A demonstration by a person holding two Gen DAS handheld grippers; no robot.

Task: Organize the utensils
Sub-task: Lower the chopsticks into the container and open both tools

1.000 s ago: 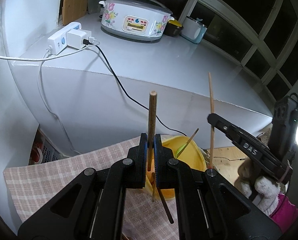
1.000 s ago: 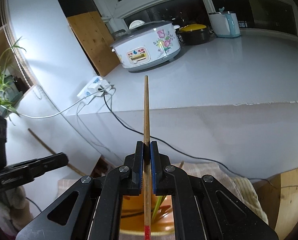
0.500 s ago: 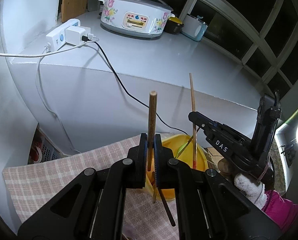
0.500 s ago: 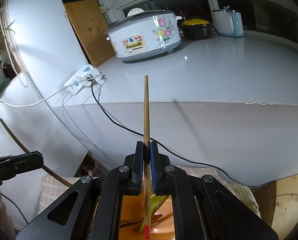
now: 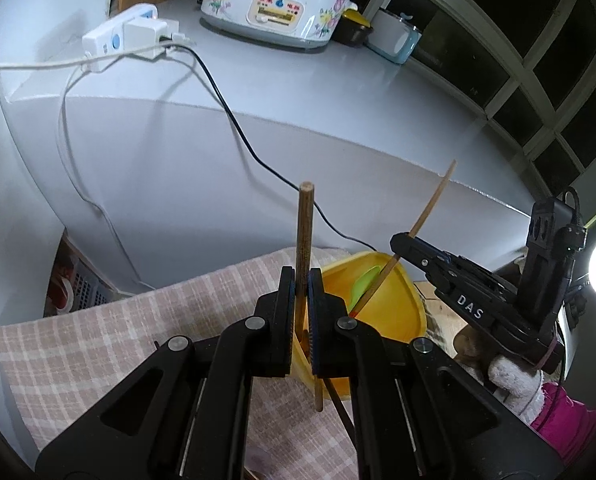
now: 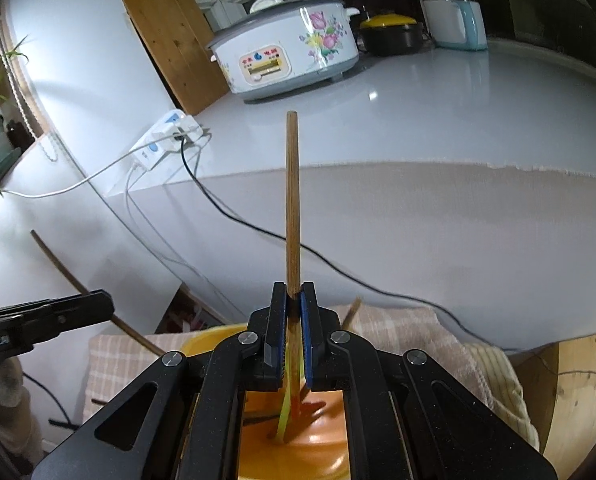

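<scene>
above: clear | ahead: counter front [image 6: 418, 232] blocks | cable [image 5: 234, 120] dangling

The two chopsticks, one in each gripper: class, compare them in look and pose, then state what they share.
The left gripper's chopstick is dark brown and stands straight up in the left wrist view; the right gripper's chopstick is paler and leans in that view. The pale one has a red lower end; none shows on the dark one. Both are wooden, clamped between shut jaws, over the yellow bowl.
</scene>
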